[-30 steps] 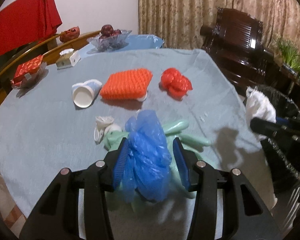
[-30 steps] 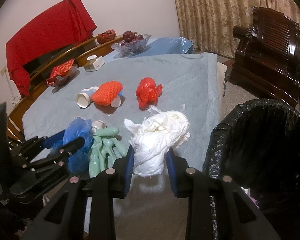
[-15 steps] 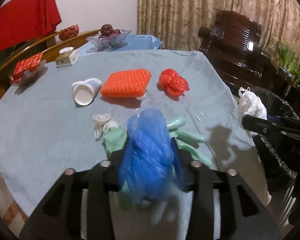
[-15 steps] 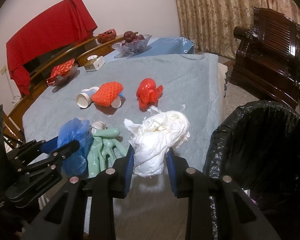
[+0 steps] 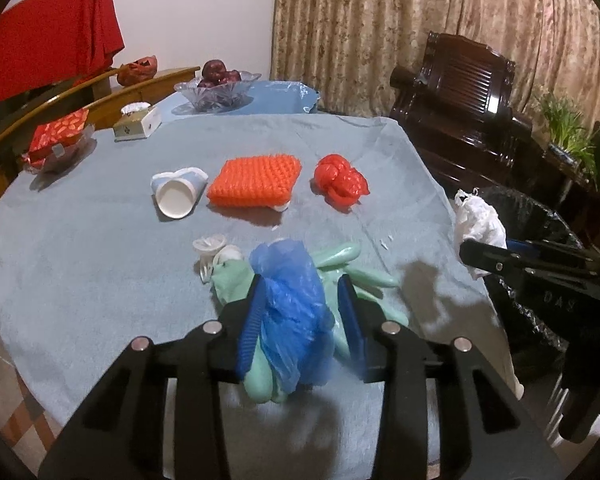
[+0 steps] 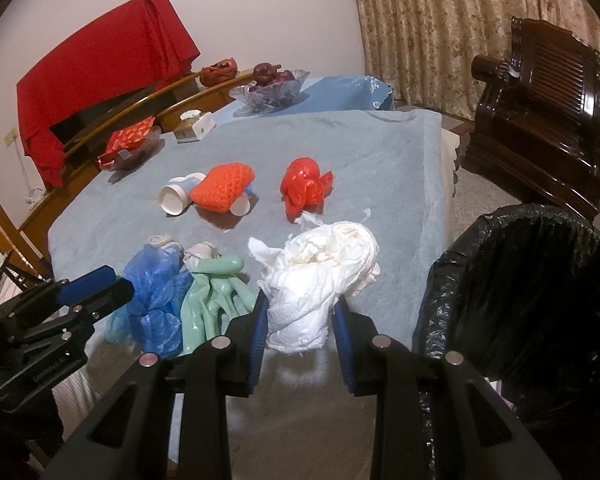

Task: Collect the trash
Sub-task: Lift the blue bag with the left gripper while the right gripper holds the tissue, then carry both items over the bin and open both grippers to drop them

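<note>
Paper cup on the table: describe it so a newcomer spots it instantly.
On the blue-grey tablecloth, find the orange knitted pad near the middle. The paper cup lies on its side just left of it, its white mouth facing the camera; no other trash there is rigid and round.

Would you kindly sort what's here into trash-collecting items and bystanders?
Job: crumpled blue plastic bag in left tongs, closing; white paper wad in right tongs; mint rubber glove; black-lined bin.

Bystanders: glass fruit bowl; red cloth.
</note>
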Action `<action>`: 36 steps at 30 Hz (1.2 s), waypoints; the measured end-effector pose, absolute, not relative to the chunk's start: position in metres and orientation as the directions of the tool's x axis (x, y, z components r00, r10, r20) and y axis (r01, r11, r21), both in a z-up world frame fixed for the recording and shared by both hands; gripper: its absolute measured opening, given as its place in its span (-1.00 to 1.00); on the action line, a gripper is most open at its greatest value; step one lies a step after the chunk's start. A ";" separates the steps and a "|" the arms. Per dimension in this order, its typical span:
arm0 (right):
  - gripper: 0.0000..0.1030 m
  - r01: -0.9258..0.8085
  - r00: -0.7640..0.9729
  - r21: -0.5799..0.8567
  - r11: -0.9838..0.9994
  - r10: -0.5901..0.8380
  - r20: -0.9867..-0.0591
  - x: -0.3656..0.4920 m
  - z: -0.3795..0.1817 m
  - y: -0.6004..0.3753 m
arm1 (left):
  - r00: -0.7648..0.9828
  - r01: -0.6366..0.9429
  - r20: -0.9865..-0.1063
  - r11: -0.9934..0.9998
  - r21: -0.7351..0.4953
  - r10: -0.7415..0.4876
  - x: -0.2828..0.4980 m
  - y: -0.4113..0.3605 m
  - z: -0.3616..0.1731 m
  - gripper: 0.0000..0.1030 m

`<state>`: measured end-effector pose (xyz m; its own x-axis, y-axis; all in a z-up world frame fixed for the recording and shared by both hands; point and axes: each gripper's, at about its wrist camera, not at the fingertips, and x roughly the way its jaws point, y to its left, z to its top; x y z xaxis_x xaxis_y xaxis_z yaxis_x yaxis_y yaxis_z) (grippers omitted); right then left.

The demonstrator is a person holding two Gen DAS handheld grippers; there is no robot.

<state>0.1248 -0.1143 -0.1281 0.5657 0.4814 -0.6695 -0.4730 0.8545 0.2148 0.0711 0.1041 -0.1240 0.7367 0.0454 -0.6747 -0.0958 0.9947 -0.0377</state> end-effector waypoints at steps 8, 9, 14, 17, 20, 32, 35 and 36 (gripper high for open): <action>-0.40 -0.466 0.573 0.219 0.857 0.481 -0.664 0.126 -0.126 -0.121 | 0.756 -0.088 -0.654 0.991 -0.096 0.004 0.079 0.092 -0.103 -0.28; -0.40 -0.464 0.573 0.221 0.858 0.481 -0.663 0.126 -0.126 -0.122 | 0.762 -0.080 -0.648 0.991 -0.107 -0.009 0.078 0.089 -0.099 -0.28; -0.40 -0.459 0.574 0.223 0.860 0.479 -0.664 0.127 -0.126 -0.127 | 0.781 -0.033 -0.623 0.993 -0.113 -0.045 0.069 0.071 -0.084 -0.11; -0.40 -0.457 0.573 0.225 0.861 0.478 -0.666 0.126 -0.127 -0.128 | 0.778 -0.032 -0.627 0.996 -0.078 -0.025 0.068 0.066 -0.089 -0.03; -0.40 -0.456 0.569 0.226 0.861 0.478 -0.669 0.127 -0.130 -0.128 | 0.754 -0.071 -0.657 0.994 -0.083 -0.001 0.077 0.074 -0.103 -0.03; -0.40 -0.454 0.548 0.238 0.859 0.480 -0.685 0.135 -0.138 -0.125 | 0.674 -0.136 -0.734 0.991 -0.010 0.085 0.111 0.091 -0.140 -0.57; -0.40 -0.454 0.549 0.238 0.859 0.480 -0.684 0.135 -0.138 -0.125 | 0.675 -0.122 -0.734 0.992 -0.021 0.068 0.110 0.091 -0.140 -0.84; -0.40 -0.454 0.549 0.237 0.859 0.479 -0.685 0.135 -0.137 -0.125 | 0.684 -0.114 -0.727 0.993 -0.024 0.061 0.108 0.091 -0.137 -0.86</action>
